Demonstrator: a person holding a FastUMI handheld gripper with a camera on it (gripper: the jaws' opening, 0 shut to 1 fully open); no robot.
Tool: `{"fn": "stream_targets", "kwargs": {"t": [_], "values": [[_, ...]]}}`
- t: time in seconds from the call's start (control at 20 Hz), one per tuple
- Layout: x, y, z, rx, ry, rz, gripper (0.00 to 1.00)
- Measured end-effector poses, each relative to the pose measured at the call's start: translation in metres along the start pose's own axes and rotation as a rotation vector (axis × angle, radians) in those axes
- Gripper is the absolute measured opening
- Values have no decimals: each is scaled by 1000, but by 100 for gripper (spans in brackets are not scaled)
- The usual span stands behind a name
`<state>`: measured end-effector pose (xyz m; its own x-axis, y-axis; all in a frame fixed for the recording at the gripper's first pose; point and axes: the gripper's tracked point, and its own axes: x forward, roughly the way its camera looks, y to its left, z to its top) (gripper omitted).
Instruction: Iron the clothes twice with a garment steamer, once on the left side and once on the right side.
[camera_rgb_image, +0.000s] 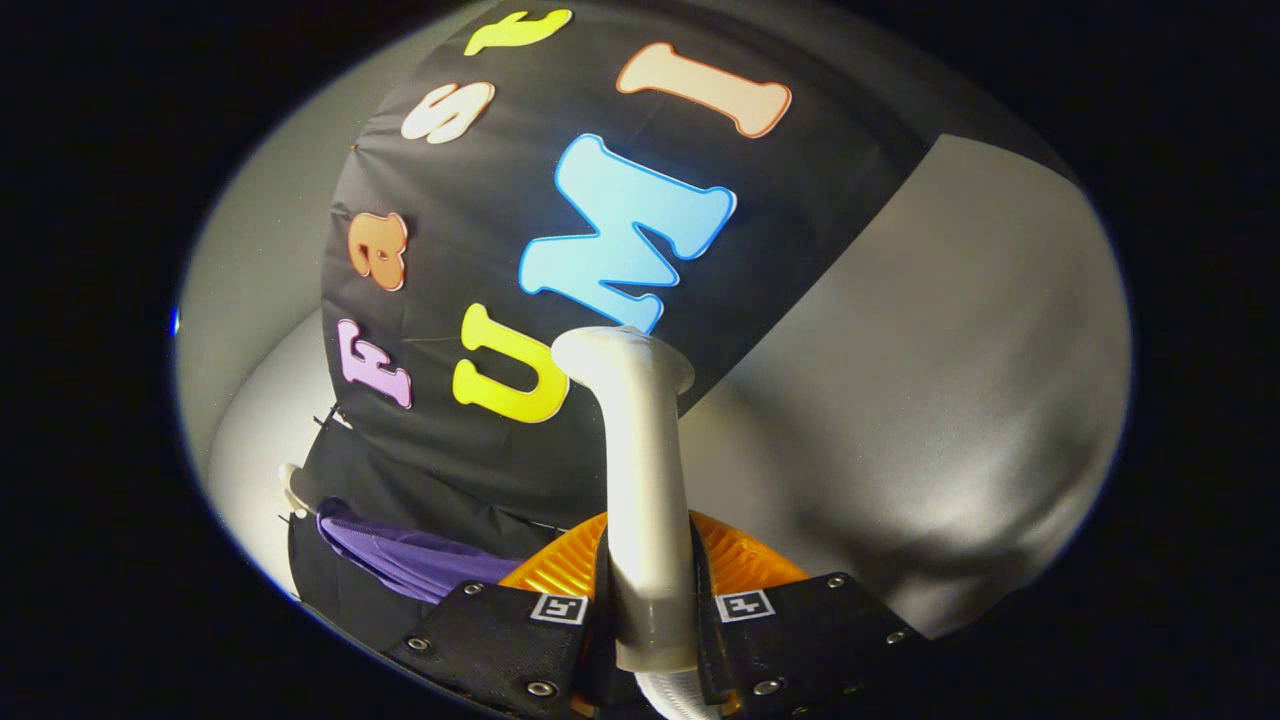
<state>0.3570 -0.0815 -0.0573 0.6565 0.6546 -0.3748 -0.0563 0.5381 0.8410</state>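
Black cloth wall (600, 300) is filling the backdrop, tilted in the view, with grey booth panels showing on either side of it; the grey panel (950, 380) on the right is catching a soft highlight. Low on the left, a purple garment (410, 555) is hanging against the cloth, only a folded strip of it showing just beyond the left finger. A pale hanger end (297, 487) is poking out just above and left of the garment, touching or nearly touching it; cannot tell which. Moving right, the gripper (648, 625) is pointing up toward the wall. Its left finger (500, 635) and right finger (800, 625) are sitting close on either side of the steamer (640, 480), both pressing on its lower handle, so the tongs are closed and gripping the steamer. The steamer handle is running up between the fingers as a pale, slightly tilted shaft, ending in a flared head beyond the fingertips, in front of the cloth. A ribbed white hose (672, 690) is showing at the bottom of the handle. Orange ribbed parts (745, 560) are sitting behind the handle, just ahead of the fingers. The steamer head is well apart from the garment, up and to its right.
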Motion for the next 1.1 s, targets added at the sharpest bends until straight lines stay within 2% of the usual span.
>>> {"fn": "stream_targets", "kwargs": {"t": [0.4,0.7,0.9,1.1], "values": [[-58,37,-96,-45,-65,-71,32],[-83,78,-153,-181,-125,-88,32],[-91,116,-186,-248,-137,-70,32],[-101,148,-199,-357,-239,-90,32]]}}
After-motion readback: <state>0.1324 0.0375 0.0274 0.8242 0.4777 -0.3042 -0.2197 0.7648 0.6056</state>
